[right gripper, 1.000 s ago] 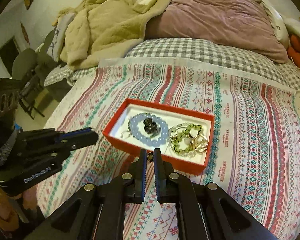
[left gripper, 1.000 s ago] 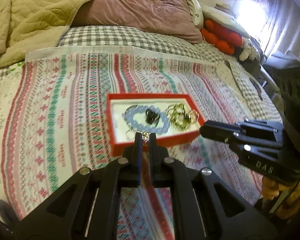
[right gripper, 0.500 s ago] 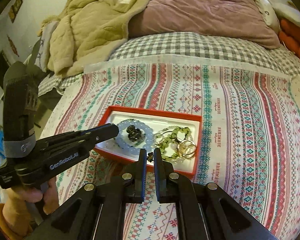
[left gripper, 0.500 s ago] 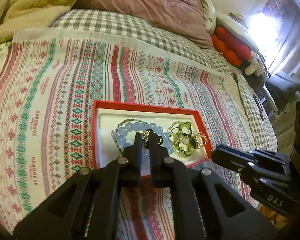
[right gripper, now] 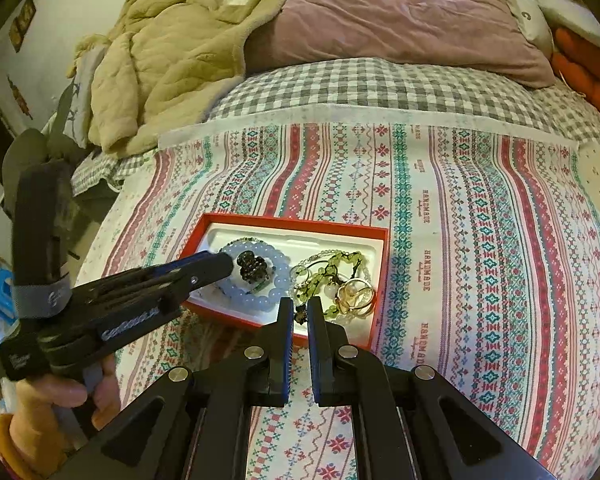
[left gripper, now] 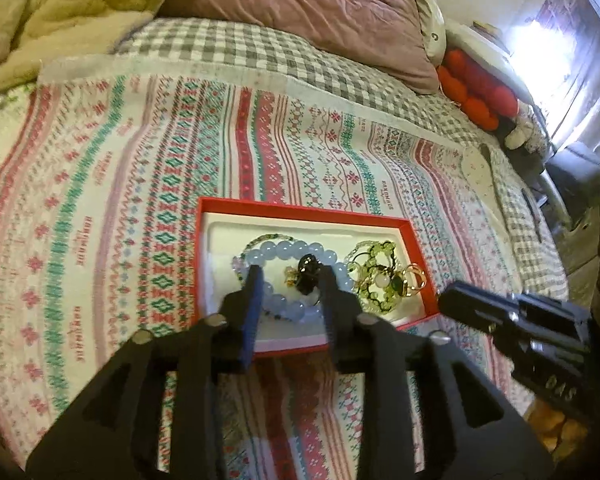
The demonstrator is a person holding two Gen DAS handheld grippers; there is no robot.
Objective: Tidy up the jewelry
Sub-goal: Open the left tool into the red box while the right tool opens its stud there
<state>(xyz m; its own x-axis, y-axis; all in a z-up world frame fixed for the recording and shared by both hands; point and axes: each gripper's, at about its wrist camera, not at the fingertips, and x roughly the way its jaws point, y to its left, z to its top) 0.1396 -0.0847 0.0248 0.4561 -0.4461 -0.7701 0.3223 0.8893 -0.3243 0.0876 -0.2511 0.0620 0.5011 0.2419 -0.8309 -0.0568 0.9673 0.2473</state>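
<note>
Spread since earlier, left gripper [left gripper: 290,276] straddles the round blue-bead bracelet [left gripper: 276,250] in the red box [left gripper: 300,210]; right gripper [right gripper: 300,310] nearly closed, empty.

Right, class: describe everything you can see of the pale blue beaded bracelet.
The pale blue beaded bracelet is a ring of round, translucent, glassy-looking beads lying flat in the left part of the red shallow box. A dark bead cluster sits inside its loop. The open left claw hovers over its near side, hiding some beads; contact is unclear.
</note>
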